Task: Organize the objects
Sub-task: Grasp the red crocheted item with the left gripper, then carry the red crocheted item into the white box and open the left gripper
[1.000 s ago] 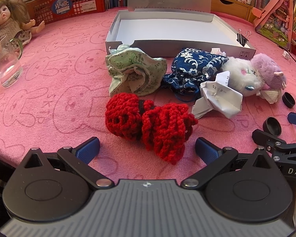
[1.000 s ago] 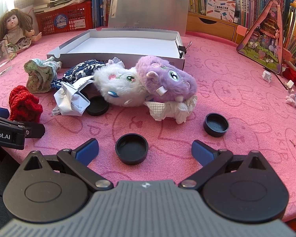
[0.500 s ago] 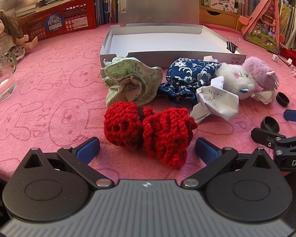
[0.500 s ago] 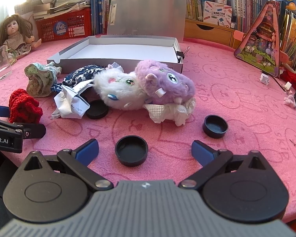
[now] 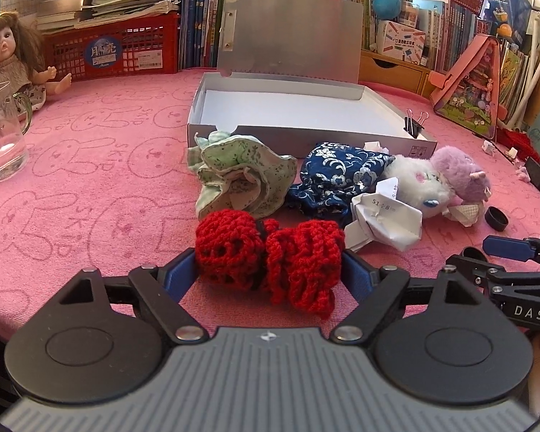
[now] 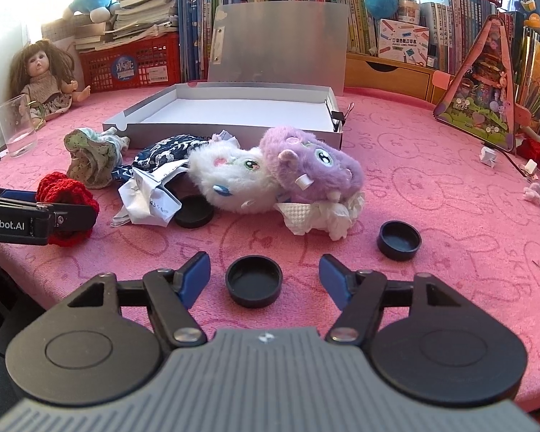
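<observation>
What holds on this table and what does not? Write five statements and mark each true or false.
1. The white box is empty, its lid up. True.
2. The right hand-held gripper pinches a black cap. False: its jaws have just been closing, but both pads stand clear of the cap between them.
3. The left hand-held gripper has the red knitted piece between its pads. True: its jaws have just been closing and the pads press on the yarn.
4. The glass mug stands inside the box. False: it stands on the pink cloth, far to the left of the box.
5. The purple plush lies against the white plush. True.
</observation>
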`<state>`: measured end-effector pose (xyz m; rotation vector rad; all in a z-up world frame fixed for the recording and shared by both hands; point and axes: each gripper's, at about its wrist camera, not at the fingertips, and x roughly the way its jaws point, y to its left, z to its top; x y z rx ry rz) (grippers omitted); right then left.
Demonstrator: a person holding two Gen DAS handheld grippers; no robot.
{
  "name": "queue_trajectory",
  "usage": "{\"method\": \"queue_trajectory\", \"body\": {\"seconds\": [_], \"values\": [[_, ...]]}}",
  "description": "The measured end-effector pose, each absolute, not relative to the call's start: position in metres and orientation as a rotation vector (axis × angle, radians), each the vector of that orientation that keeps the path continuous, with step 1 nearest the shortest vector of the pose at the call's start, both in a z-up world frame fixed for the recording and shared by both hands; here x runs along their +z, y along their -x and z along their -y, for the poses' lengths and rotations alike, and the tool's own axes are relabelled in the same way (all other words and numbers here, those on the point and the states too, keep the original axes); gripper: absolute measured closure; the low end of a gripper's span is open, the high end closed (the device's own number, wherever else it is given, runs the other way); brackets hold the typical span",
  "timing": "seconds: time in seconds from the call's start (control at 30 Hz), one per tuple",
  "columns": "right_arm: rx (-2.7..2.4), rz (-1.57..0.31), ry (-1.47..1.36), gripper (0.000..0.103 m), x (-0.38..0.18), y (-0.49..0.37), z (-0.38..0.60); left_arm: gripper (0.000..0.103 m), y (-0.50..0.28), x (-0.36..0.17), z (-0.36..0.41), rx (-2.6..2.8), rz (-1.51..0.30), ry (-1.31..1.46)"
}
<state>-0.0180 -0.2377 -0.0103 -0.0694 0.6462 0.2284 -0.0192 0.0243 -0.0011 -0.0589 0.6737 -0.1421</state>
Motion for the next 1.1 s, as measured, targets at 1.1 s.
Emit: {"method": "queue_trajectory", "body": {"seconds": [1.1], "values": [[0.231, -0.541, 0.036, 0.065, 0.042, 0.001, 0.252, 0.036, 0.012, 0.056, -0.034, -0.165, -0.501, 0.1]]}}
